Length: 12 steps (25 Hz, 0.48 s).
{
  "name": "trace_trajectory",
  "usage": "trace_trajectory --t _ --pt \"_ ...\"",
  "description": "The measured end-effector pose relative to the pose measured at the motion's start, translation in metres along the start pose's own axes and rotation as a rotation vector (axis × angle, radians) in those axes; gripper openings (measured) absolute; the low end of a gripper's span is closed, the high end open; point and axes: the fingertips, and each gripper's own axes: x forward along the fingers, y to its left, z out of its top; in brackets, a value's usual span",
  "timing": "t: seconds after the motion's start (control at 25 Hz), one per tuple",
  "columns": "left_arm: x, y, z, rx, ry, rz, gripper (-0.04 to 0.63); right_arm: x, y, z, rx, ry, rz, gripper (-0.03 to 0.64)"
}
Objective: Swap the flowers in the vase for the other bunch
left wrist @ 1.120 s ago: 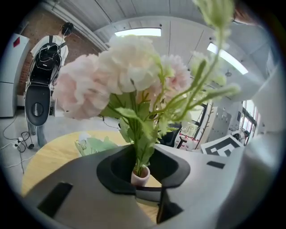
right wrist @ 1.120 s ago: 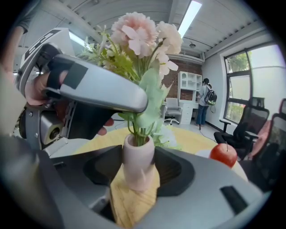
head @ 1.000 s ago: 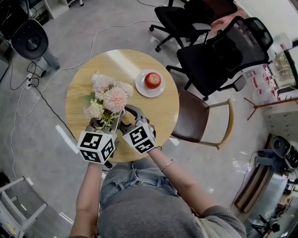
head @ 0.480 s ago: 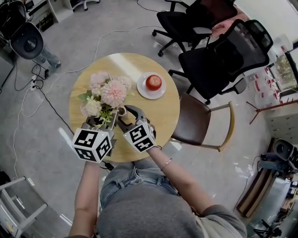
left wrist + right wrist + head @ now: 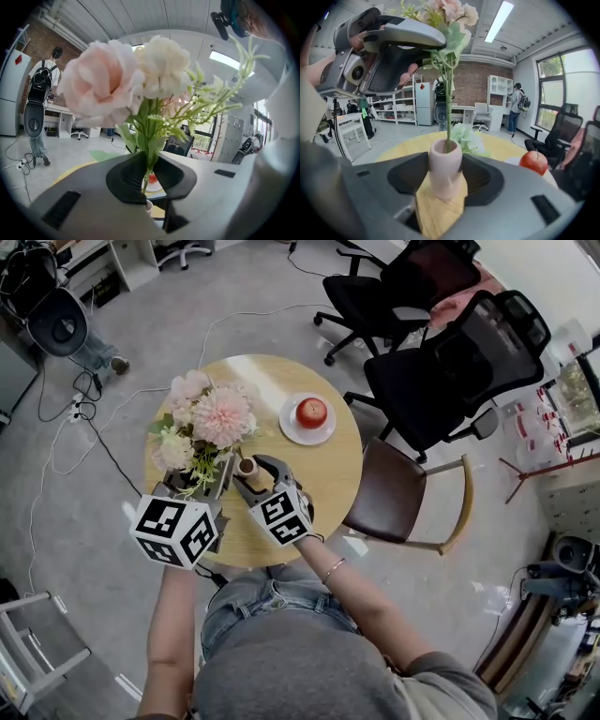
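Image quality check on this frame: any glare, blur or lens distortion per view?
Head view: strong fisheye bend, glare patch on the far side of the table, otherwise sharp. Left gripper view: dark round vignette, flowers close to the lens, soft and washed out. Right gripper view: same vignette, vase slightly soft, ceiling light blown out.

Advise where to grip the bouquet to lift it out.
Grip the stems just above the vase mouth, coming in level from the side: they are thin, upright and gathered there, while the blooms would likely crush. The left gripper has just been closing its jaws on them; the right gripper holds the vase.
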Motion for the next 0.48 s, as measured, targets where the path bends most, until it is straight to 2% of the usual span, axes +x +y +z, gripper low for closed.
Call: trace_trajectory --t 0.28,0.48 --pt "-0.020 0.001 0.030 -0.009 -0.063 0.023 0.049 0.000 0.000 0.002 0.003 0.004 -0.005 0.236" --pt "-0.037 0.008 0.041 -0.005 -0.094 0.072 0.049 -0.001 0.000 0.000 -0.008 0.006 0.001 0.236"
